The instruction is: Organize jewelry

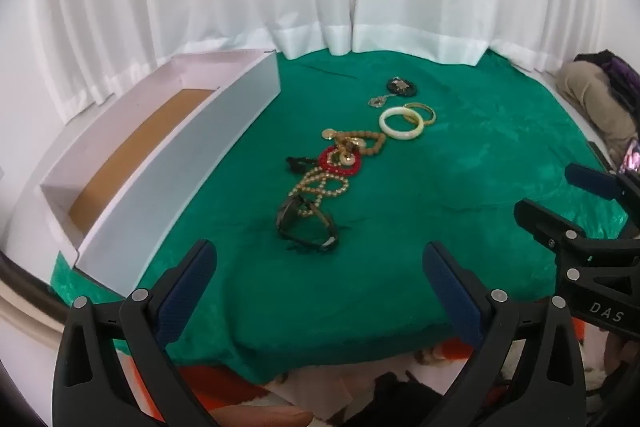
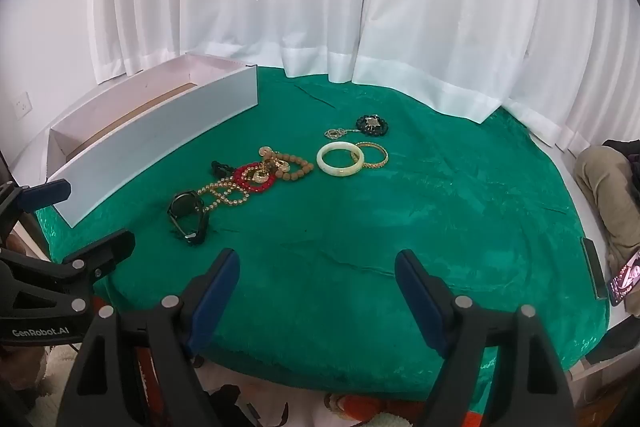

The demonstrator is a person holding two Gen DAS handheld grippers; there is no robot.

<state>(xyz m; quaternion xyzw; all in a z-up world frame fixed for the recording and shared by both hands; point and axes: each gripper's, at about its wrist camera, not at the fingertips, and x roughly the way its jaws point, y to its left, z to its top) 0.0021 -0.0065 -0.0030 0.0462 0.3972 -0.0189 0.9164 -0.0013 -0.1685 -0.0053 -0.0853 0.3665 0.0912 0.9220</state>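
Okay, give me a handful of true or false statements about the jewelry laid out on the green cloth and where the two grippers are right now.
1. The white bangle overlaps the gold bangle. True.
2. The black watch is already in the white box. False: it lies on the green cloth, outside the box.
3. The left gripper holds the red bead bracelet. False: its jaws are open and empty.
4. The right gripper stands open, holding nothing. True.
5. The box sits to the right of the jewelry. False: it sits to the left.
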